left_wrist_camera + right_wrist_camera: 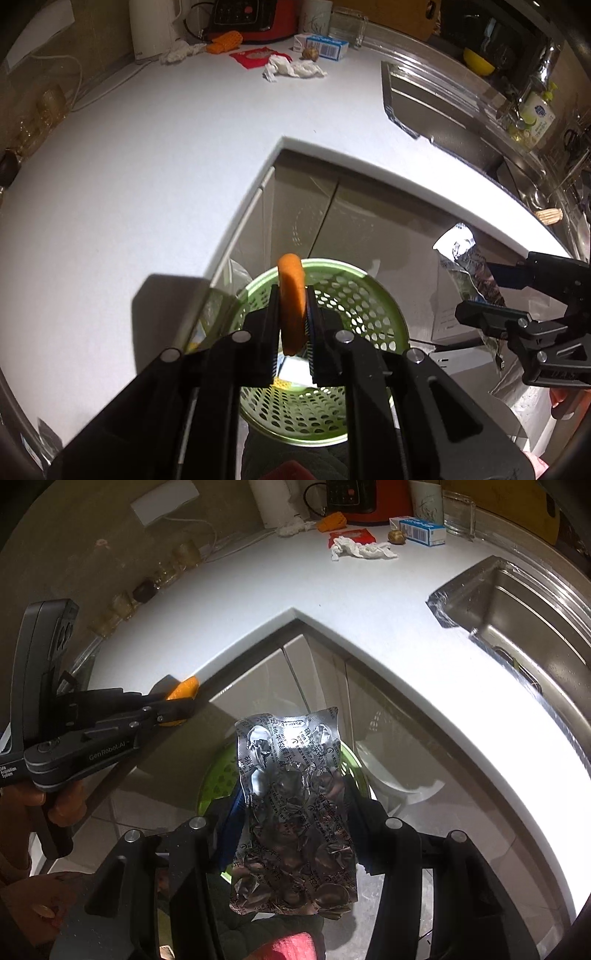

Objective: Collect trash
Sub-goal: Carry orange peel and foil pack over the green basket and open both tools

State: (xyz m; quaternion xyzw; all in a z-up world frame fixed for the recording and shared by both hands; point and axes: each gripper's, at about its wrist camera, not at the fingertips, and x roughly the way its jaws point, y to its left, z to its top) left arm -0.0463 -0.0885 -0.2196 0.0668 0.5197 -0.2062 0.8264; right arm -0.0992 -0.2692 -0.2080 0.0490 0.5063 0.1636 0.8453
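My left gripper (291, 295) is shut on an orange peel piece (291, 280), held upright over the green perforated bin (369, 295) on the floor. In the right wrist view that gripper (179, 703) comes in from the left, and the peel (184, 690) sticks out of its tip. My right gripper (295, 797) is shut on a crumpled silver blister pack (295, 775), which stands up between the fingers above the bin's green rim (216, 782). From the left wrist view, the right gripper (480, 291) and the pack (465, 258) hang just right of the bin.
The white L-shaped countertop (147, 166) carries crumpled tissues (295, 68), a red wrapper (255, 57), an orange foam net (225, 41), a blue-and-white carton (325, 46) and a red appliance at the back. A steel sink (443, 107) is at the right. Cabinet doors (332, 221) stand behind the bin.
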